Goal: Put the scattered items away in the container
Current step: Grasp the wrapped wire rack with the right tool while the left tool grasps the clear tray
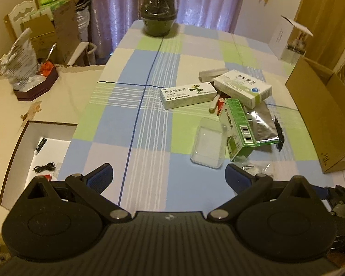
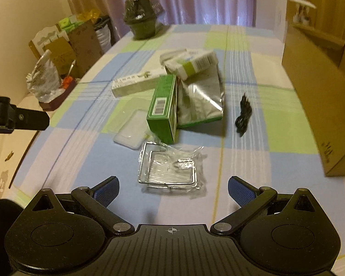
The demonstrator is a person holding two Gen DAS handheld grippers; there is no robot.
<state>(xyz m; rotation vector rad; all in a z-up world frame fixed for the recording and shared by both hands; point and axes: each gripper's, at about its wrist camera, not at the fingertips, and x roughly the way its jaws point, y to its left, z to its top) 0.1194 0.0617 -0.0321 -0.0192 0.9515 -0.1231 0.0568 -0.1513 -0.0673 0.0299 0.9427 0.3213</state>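
Checked cloth is covering the tabletop (image 1: 149,119), where we are seeing boxes, a green carton (image 2: 163,110), a foil pouch (image 2: 202,101) and a black cable (image 2: 243,115) lying scattered beside the cardboard container (image 2: 319,105). We are holding left claw (image 1: 169,174) and right claw (image 2: 173,189) wide, gripping nothing.

The left claw (image 1: 169,177) hangs above the tabletop (image 1: 149,138) with its two blue-padded fingers (image 1: 102,174) spread wide and nothing between them. The right claw (image 2: 173,189) is likewise spread wide and empty, its blue pads (image 2: 240,191) angled outward, tilted down toward the tabletop. Part of the left claw's black body shows at the left edge of the right wrist view.
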